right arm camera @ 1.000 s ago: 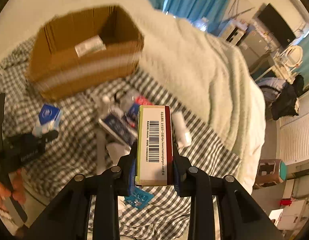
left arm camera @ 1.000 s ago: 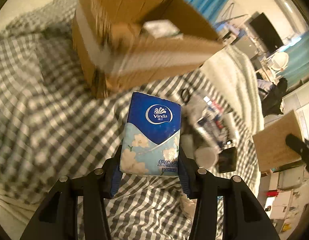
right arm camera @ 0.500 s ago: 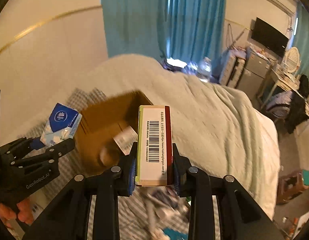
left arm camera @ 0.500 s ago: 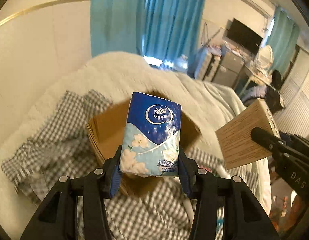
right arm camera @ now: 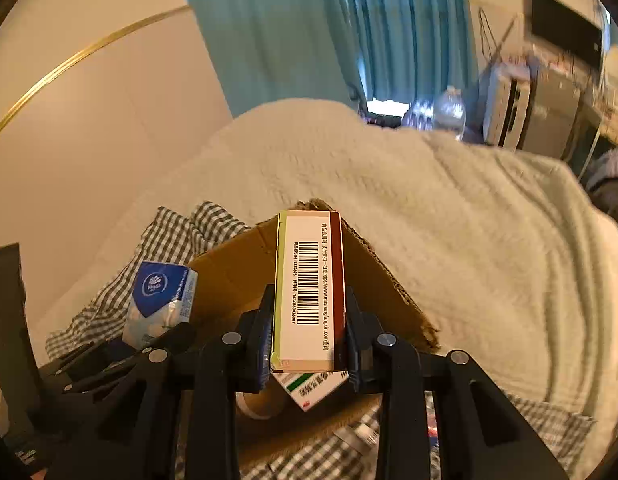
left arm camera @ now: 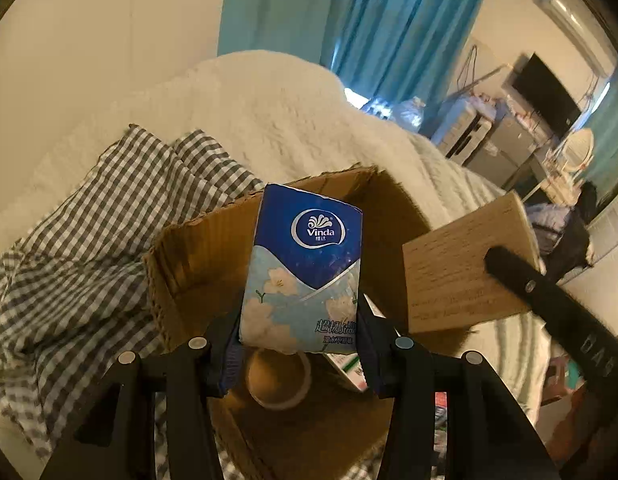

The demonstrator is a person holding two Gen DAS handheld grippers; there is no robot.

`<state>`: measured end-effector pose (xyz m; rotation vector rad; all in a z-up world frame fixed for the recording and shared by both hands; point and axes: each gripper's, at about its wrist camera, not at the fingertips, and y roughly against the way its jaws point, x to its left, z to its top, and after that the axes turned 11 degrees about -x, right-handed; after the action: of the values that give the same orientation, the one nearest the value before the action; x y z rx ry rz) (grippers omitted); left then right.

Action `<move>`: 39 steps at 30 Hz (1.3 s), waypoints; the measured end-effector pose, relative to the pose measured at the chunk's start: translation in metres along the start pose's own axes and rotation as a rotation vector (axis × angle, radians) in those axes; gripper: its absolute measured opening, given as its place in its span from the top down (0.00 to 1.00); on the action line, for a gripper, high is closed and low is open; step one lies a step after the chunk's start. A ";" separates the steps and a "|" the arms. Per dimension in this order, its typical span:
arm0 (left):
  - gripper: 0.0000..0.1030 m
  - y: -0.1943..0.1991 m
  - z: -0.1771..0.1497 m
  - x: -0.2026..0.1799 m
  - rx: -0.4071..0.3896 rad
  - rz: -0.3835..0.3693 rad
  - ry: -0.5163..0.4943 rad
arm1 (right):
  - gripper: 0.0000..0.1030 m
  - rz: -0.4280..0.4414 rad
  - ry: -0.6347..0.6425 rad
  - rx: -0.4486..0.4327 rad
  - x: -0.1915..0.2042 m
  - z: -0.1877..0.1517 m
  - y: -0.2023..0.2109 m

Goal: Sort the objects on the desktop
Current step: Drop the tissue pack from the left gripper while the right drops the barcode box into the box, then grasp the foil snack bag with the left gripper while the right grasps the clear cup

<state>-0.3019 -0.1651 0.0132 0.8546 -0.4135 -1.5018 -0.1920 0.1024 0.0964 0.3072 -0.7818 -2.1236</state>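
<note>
My left gripper (left arm camera: pixel 299 350) is shut on a blue Vinda tissue pack (left arm camera: pixel 305 272) and holds it over the open cardboard box (left arm camera: pixel 189 256). My right gripper (right arm camera: pixel 309 354) is shut on a barcoded medicine box (right arm camera: pixel 309 288), also above the cardboard box (right arm camera: pixel 373 276). In the left wrist view the medicine box (left arm camera: pixel 465 268) hangs at the right. In the right wrist view the tissue pack (right arm camera: pixel 159 304) shows at the left. Inside the cardboard box lie a tape roll (left arm camera: pixel 277 380) and a white and green carton (right arm camera: pixel 313 390).
The cardboard box rests on a grey checked cloth (left arm camera: pixel 69 264) over a bed with a cream blanket (right arm camera: pixel 469 232). Blue curtains (left arm camera: pixel 369 20) and furniture stand behind. Small items (right arm camera: pixel 433 428) lie on the cloth at the lower right.
Both grippers rose and tilted forward with their loads, from above the cluttered cloth to over the cardboard box. The box's inside now shows below both.
</note>
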 end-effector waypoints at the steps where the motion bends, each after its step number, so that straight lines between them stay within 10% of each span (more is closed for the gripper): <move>1: 0.50 -0.004 0.000 -0.001 -0.002 0.011 -0.008 | 0.72 0.008 -0.024 -0.005 -0.006 0.001 -0.004; 3: 0.44 -0.009 -0.003 -0.001 0.001 0.031 -0.019 | 0.70 0.007 -0.057 -0.039 -0.017 0.003 -0.003; 7: 0.18 -0.009 0.000 0.005 0.016 0.063 0.013 | 0.24 -0.031 -0.069 -0.121 -0.024 0.009 0.018; 18: 0.10 0.079 -0.009 -0.017 -0.071 0.010 0.025 | 0.24 -0.146 -0.067 -0.178 -0.049 -0.003 0.157; 26: 0.00 0.143 -0.053 -0.083 -0.146 -0.071 -0.078 | 0.24 -0.301 -0.079 -0.123 -0.090 -0.073 0.245; 39: 0.00 0.059 -0.231 -0.131 0.050 -0.063 -0.153 | 0.24 -0.436 -0.313 0.104 -0.177 -0.209 0.209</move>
<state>-0.1051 0.0064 -0.0627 0.8009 -0.5433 -1.6268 0.1469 0.0558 0.0559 0.2153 -1.0865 -2.5842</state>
